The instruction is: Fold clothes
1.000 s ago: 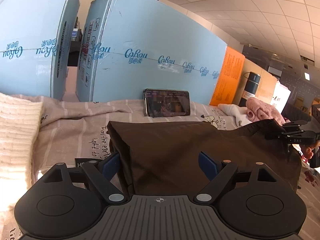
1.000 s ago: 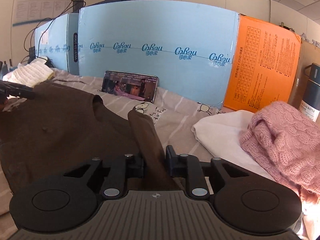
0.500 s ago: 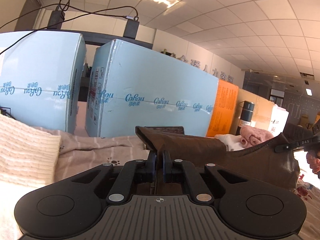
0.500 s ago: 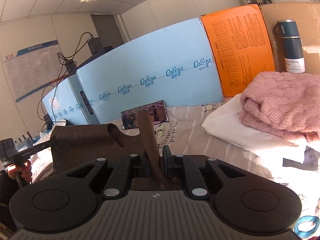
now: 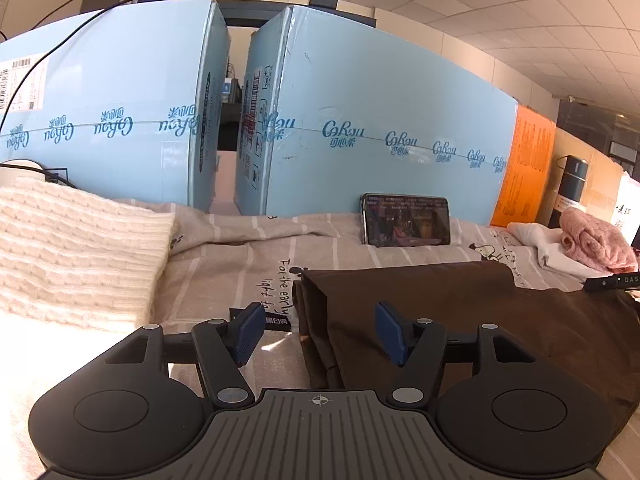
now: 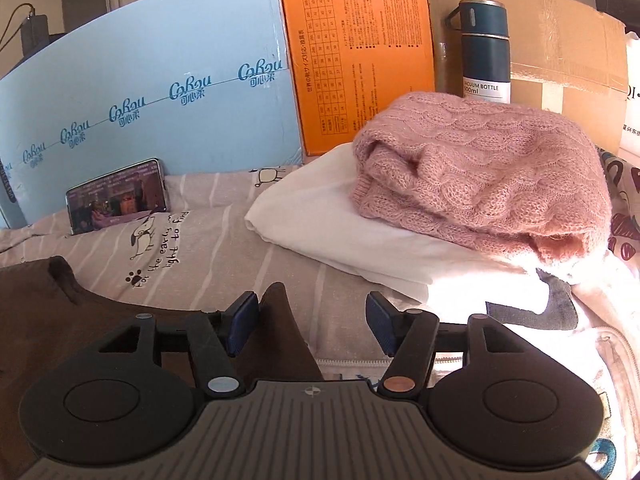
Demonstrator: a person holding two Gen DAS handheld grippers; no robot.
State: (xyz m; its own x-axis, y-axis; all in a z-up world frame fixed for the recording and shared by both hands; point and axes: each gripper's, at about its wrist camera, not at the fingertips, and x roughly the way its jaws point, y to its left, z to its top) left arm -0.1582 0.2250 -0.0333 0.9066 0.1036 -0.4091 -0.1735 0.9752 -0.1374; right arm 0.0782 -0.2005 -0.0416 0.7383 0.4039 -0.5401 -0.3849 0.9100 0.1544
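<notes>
A dark brown garment [image 5: 460, 312] lies folded on the striped bedsheet [image 5: 248, 256], its left folded edge between my left gripper's blue pads. My left gripper [image 5: 318, 332] is open just above that edge. In the right wrist view the brown garment [image 6: 44, 312] fills the lower left, and one corner of it [image 6: 280, 320] sticks up between the fingers. My right gripper [image 6: 306, 322] is open, with the corner loose beside its left pad. The tip of the right gripper [image 5: 608, 281] shows at the garment's far right edge in the left wrist view.
A cream knit sweater [image 5: 68, 248] lies to the left. A pink knit sweater [image 6: 480, 172] rests on folded white cloth [image 6: 348, 232] to the right. A phone [image 5: 406, 224] leans on blue cartons [image 5: 360, 128]. An orange box [image 6: 356, 52] and a vacuum bottle [image 6: 484, 52] stand behind.
Half a second ago both grippers were shut on the brown garment and held it up. Now the garment lies on the bed and both grippers have opened and let it go.
</notes>
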